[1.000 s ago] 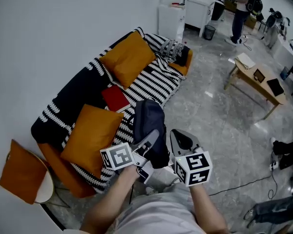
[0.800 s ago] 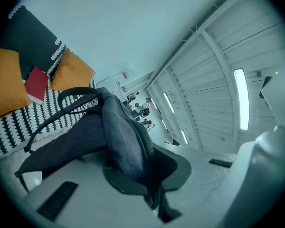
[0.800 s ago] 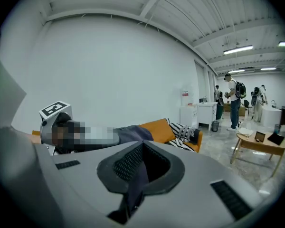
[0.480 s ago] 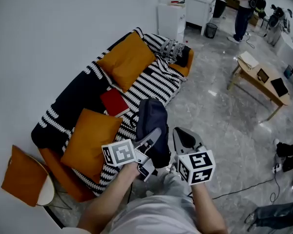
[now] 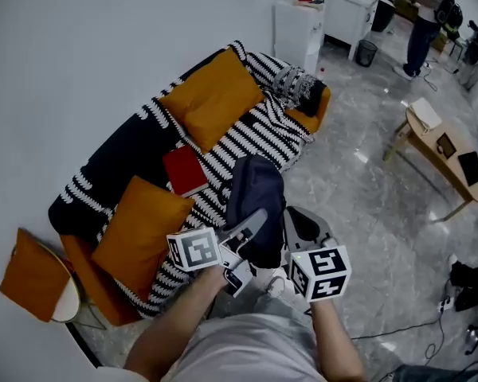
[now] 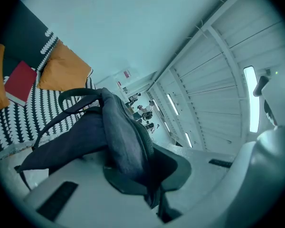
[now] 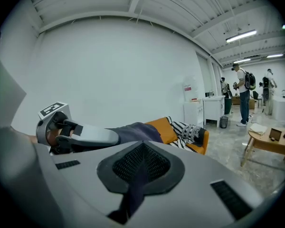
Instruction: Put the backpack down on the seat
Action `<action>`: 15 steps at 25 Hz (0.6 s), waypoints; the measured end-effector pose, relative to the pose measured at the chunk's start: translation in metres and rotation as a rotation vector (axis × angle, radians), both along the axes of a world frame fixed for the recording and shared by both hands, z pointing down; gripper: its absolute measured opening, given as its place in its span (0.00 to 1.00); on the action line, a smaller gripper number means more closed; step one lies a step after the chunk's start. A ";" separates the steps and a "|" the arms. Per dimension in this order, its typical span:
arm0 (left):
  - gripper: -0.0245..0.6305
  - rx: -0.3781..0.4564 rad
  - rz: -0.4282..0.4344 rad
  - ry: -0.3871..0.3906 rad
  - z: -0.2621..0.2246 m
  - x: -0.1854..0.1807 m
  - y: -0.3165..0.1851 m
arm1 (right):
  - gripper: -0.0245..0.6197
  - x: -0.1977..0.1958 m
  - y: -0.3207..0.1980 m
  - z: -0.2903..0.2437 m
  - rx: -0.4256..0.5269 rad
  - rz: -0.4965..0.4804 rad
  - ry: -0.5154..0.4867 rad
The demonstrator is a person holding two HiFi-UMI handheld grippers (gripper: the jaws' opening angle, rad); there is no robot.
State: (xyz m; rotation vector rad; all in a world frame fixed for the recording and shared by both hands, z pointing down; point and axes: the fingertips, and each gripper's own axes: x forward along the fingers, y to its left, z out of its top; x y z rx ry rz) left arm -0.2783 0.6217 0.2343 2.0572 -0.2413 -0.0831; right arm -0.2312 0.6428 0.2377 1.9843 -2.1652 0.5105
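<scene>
A dark backpack hangs in the air just off the front edge of the black-and-white striped sofa seat. My left gripper is shut on the bag's fabric from the left. In the left gripper view the backpack bulges out of the closed left gripper, its handle loop arching above. My right gripper sits close on the bag's right side. In the right gripper view, the right gripper is shut on a thin dark strap, and the backpack and left gripper lie just beyond.
On the sofa lie two orange cushions and a red book. A small stool with an orange cushion stands at the left. On the grey floor to the right are a wooden table and, at the back, white cabinets and a person.
Both grippers and the backpack have drifted slightly to the right in the head view, staying at the sofa's front edge. Both grips look the same.
</scene>
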 end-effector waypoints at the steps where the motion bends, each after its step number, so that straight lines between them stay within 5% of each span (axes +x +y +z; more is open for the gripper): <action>1: 0.05 0.003 -0.003 0.004 -0.001 0.008 -0.004 | 0.04 0.008 -0.005 0.000 0.001 -0.008 -0.001; 15: 0.05 0.008 -0.062 0.007 0.004 0.065 -0.043 | 0.04 0.073 -0.050 0.001 0.015 -0.080 -0.013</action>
